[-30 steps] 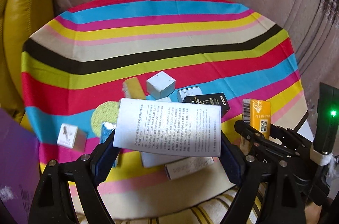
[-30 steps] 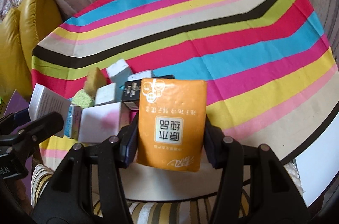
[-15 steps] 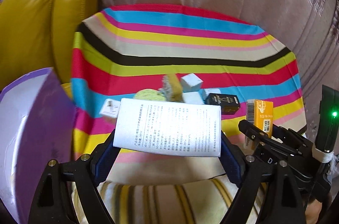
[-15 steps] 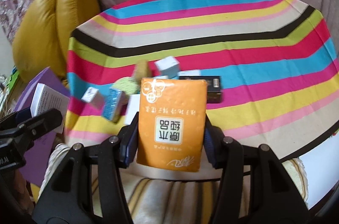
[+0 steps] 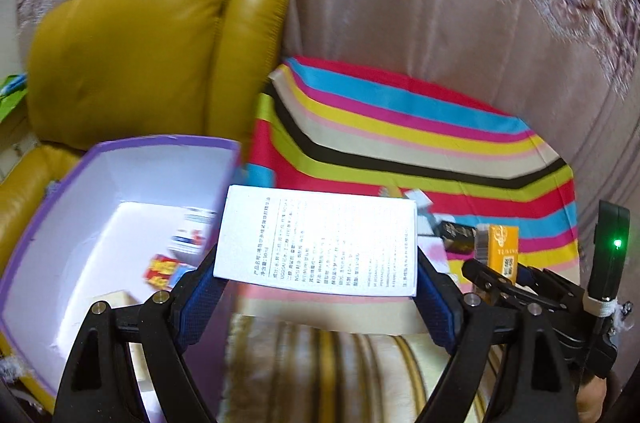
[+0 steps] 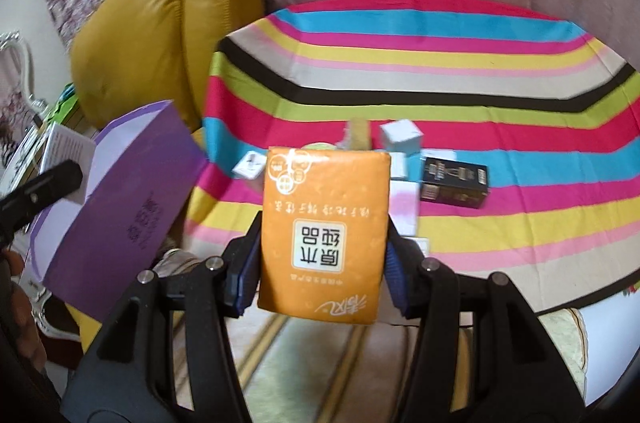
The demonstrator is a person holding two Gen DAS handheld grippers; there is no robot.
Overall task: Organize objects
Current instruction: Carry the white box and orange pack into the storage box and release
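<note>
The white printed cardboard box (image 5: 316, 237) is clamped across its short ends by the left gripper (image 5: 318, 287), whose blue pads (image 5: 434, 297) press on both sides, and it is held in the air just right of the open purple storage box with a white interior (image 5: 120, 183). A few small packets (image 5: 164, 269) already lie on the floor of that storage box. The orange soft tissue pack (image 6: 325, 235) is gripped at its sides by the right gripper (image 6: 320, 277) and is held above the near edge of the striped multicoloured tablecloth (image 6: 460, 71) on the table, with the storage box off to its left.

The step in hand appears to be carrying both items to the purple box. The white box would best be brought fully past the purple rim before the jaws are let go, and lowered close to a bare patch of the floor so that it lands flat rather than on the packets. The tissue pack is soft, so a light, steady squeeze should be kept. As the two grippers are near each other, one drop at a time is advisable. A black carton (image 6: 456, 181) and several small boxes remain on the cloth for later trips.
</note>
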